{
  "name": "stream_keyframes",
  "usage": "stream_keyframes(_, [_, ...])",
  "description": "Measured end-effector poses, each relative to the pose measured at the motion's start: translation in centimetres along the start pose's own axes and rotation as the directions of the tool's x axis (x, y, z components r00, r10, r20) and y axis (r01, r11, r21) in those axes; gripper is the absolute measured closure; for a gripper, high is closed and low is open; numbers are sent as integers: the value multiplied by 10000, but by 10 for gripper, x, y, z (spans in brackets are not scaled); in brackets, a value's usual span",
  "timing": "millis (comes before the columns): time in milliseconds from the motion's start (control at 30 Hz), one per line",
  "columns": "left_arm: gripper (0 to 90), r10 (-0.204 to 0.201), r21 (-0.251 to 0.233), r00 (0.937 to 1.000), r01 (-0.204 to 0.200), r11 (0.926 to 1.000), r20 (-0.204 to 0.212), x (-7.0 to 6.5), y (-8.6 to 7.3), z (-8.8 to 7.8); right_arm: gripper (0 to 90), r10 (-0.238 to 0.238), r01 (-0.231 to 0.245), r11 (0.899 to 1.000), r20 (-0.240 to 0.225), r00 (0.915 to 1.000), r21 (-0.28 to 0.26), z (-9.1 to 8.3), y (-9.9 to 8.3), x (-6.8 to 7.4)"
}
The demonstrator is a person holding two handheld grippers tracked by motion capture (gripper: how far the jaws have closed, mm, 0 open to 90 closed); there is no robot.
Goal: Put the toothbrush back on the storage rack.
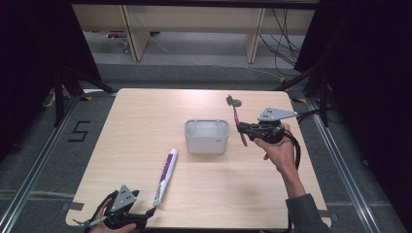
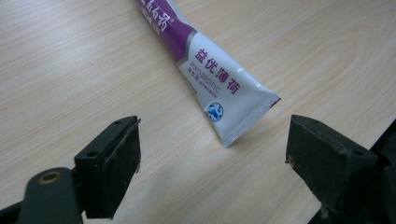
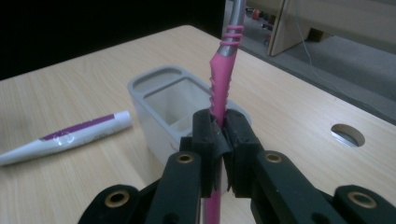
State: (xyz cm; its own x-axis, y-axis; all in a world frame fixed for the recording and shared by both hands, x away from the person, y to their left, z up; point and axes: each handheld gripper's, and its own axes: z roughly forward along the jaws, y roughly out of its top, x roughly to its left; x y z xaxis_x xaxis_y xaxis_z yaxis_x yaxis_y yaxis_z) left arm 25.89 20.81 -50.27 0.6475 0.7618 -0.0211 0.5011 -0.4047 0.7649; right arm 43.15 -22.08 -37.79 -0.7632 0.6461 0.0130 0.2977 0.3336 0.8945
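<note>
A white and purple toothpaste tube [image 1: 165, 175] lies on the wooden table [image 1: 145, 121], crimped end toward the near edge. My left gripper [image 1: 145, 213] stands open just short of that crimped end [image 2: 243, 126], its jaws wide apart on either side. My right gripper [image 1: 241, 127] is shut on a pink and grey toothbrush [image 1: 238, 121], held upright-tilted in the air just right of a grey holder cup [image 1: 206, 136]. In the right gripper view the pink toothbrush handle [image 3: 218, 88] rises between the closed jaws, with the grey holder cup [image 3: 154, 107] and the toothpaste tube [image 3: 65, 137] behind it.
A round cable hole [image 1: 236, 102] sits in the tabletop at the far right, seen as a hole [image 3: 347, 134] in the right gripper view. Wooden furniture legs [image 1: 136, 34] and cables [image 1: 282, 43] lie on the floor beyond the table. Dark curtains flank both sides.
</note>
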Motion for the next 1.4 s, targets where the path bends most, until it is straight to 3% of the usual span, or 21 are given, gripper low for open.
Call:
stream_keyframes(67, [174, 9, 0, 10000, -9, 10000, -3, 0, 0, 0, 842, -142, 142, 9999, 24, 9999, -17, 0, 2, -2])
stream_keyframes(100, [174, 2, -6, 10000, -2, 10000, -5, 0, 0, 0, 842, 118, -118, 9999, -51, 9999, -29, 4, 4, -1])
stream_keyframes(300, [174, -36, 43, 10000, 36, 10000, 0, 0, 0, -1, 842, -37, 37, 9997, 17, 10000, -228, 12, 11, -1])
stream_keyframes(333, [174, -27, 37, 10000, 27, 10000, 8, 0, 0, -1, 842, 107, -109, 9999, -183, 9998, -77, 16, 15, 0])
stream_keyframes(400, [174, -38, 81, 10000, 38, 10000, -22, 0, 0, -1, 842, 266, -268, 9995, -75, 9996, -191, 20, 17, 1])
stream_keyframes(467, [174, -24, 23, 10000, 24, 10000, -5, 0, 0, -1, 842, -6, 3, 9997, -131, 9999, -253, 22, 19, -1])
stream_keyframes(633, [174, -40, 42, 10000, 40, 10000, 15, 0, 0, -1, 842, 173, -181, 9992, -219, 9996, -344, 29, 28, 1])
stream_keyframes(800, [174, -38, 31, 10000, 38, 10000, 39, 0, 0, -2, 842, 243, -257, 9979, -250, 9994, -601, 45, 35, -3])
stream_keyframes(1000, [174, -44, 39, 10000, 44, 10000, 57, 0, 0, -2, 842, 432, -447, 9981, -357, 9984, -415, 58, 37, -4])
stream_keyframes(1233, [174, -17, 77, 10000, 17, 10000, 11, -1, 0, -3, 842, 486, -487, 9977, -31, 9988, -463, 72, 34, -12])
stream_keyframes(1367, [174, 6, 51, 10000, -6, 10000, 8, -1, 0, -3, 841, 865, -865, 9954, -8, 9963, -409, 79, 28, -14])
stream_keyframes(1400, [174, 8, 63, 10000, -8, 10000, 10, -1, 0, -3, 841, 748, -742, 9962, 111, 9971, -464, 80, 26, -15])
